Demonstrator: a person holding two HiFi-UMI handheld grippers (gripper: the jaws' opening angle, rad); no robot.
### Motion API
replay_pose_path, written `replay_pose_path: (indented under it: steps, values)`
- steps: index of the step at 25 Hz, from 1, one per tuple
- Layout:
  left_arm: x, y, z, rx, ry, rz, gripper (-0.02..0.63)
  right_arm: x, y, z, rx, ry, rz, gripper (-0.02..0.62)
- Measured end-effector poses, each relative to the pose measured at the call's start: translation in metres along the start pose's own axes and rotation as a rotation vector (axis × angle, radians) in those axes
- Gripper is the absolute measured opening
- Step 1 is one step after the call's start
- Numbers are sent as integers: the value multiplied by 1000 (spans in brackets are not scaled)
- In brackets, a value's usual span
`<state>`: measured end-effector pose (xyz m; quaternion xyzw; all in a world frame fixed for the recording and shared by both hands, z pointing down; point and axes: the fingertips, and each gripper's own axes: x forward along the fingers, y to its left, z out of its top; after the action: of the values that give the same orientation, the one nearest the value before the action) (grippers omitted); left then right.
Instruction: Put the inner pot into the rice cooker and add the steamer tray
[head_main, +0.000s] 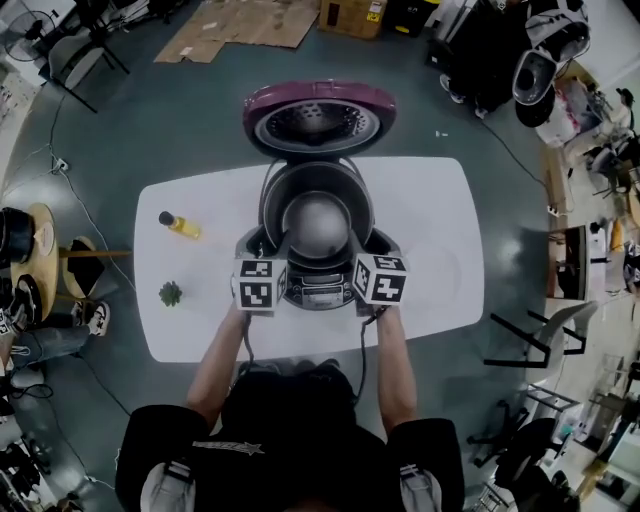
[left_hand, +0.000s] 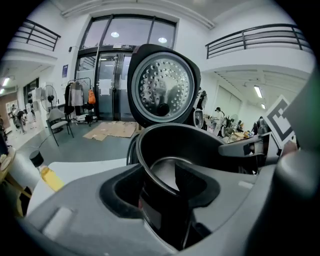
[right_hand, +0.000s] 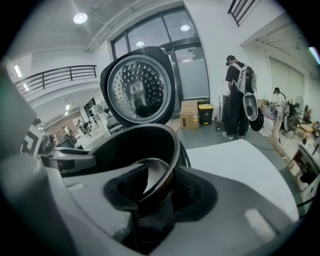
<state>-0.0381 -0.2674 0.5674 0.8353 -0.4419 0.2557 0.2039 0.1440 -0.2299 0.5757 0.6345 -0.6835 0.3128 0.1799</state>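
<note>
On smooth white table (head_main: 430, 220), round glossy pot (head_main: 318, 228)

Left gripper (left_hand: 160, 190), right gripper (right_hand: 157, 192): jaws clamped.

Rice cooker (head_main: 318, 292) on white table (head_main: 430, 230), lid (head_main: 318, 118) open. Inner pot (head_main: 317, 225) over cooker body; left gripper (head_main: 283, 250) and right gripper (head_main: 353, 250) at its near rim.
</note>
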Motion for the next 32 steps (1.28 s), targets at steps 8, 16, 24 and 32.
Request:
replay_pose_path:
  steps: [8,16,24,32]
  values:
    - [10,-2,-12,-18,72,-2,201,9,-6,-5,-33,61,-7,161]
    - [14,-1,-17,-21,130,-15,209,18,-8,-11,-43,135,-15,164]
    - [14,5,-15,-43,115,-20,209,21,-5,-10,-32,123,7,172]
    - [2,4,-11,14,60,24,210,4,-9,-3,-52,55,-11,209]
